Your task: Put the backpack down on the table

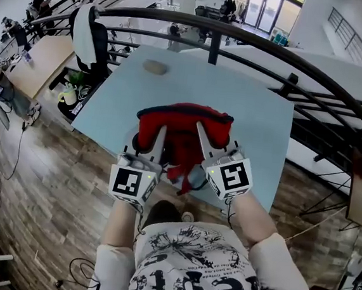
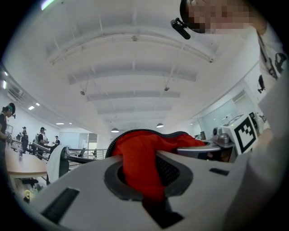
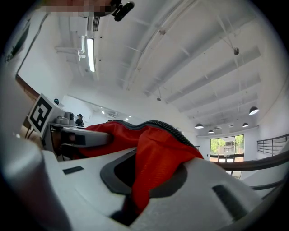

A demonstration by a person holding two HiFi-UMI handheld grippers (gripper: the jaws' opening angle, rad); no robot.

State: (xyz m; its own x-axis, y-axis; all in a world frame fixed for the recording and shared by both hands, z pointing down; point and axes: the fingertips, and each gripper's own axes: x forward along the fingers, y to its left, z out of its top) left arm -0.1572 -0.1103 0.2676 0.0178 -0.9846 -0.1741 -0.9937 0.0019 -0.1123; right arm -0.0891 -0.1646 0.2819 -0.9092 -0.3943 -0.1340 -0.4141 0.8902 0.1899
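A red backpack [image 1: 181,132] with a black zip edge hangs between my two grippers over the near part of the pale blue table [image 1: 254,110]. My left gripper [image 1: 158,137] is shut on the red fabric [image 2: 137,167] at the bag's left side. On the bag's right side my right gripper [image 1: 202,135] is shut on the fabric [image 3: 156,164] too. Both gripper views look upward at the ceiling, with red cloth pinched in the jaws. Whether the bag's underside touches the table is hidden.
A small tan object [image 1: 155,67] lies near the table's far edge. A black curved railing [image 1: 242,35] runs behind the table. A chair with a white cloth [image 1: 86,33] stands at the far left. Wooden floor [image 1: 49,186] lies below me.
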